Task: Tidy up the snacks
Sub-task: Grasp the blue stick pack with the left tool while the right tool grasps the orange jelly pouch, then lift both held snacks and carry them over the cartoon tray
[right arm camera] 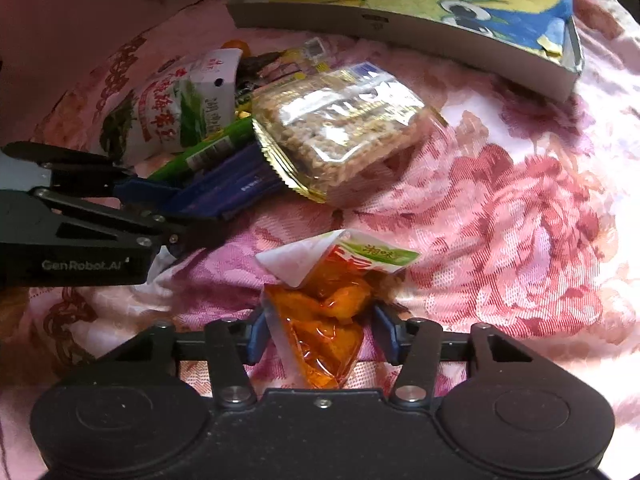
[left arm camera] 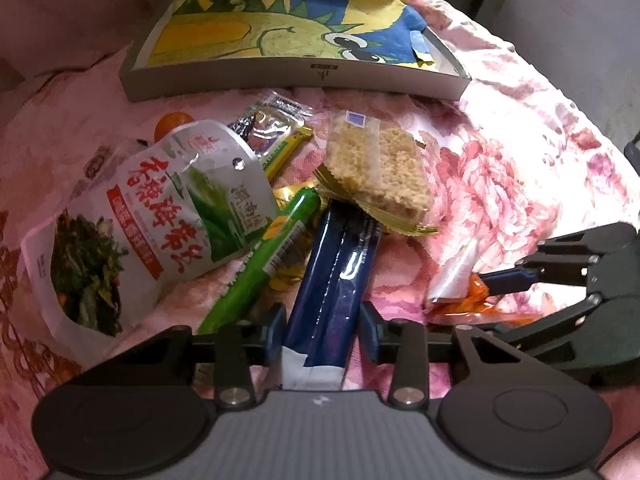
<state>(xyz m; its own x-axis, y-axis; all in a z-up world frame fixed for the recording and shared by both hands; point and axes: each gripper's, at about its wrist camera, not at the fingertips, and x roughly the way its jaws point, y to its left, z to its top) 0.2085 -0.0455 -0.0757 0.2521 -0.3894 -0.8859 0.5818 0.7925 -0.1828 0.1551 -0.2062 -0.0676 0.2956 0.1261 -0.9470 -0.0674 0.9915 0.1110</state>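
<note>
My left gripper (left arm camera: pixel 323 332) has its jaws on both sides of a dark blue snack pack (left arm camera: pixel 336 276) that lies on the pink floral cloth; a small gap shows on each side. My right gripper (right arm camera: pixel 320 332) has its jaws around an orange snack packet (right arm camera: pixel 324 320), close to its sides. The right gripper (left arm camera: pixel 508 280) also shows in the left wrist view, with the orange packet (left arm camera: pixel 460 300). The left gripper (right arm camera: pixel 160 200) shows at the left of the right wrist view. A grey shallow box (left arm camera: pixel 296 80) with a cartoon lining lies at the back.
A pile of snacks lies left of centre: a white seaweed pouch (left arm camera: pixel 152 216), a green sausage stick (left arm camera: pixel 264 256), a puffed rice cake pack (left arm camera: pixel 380 168), small packets (left arm camera: pixel 272 128) and an orange cap (left arm camera: pixel 172 124). Pink floral cloth (left arm camera: pixel 500 160) lies to the right.
</note>
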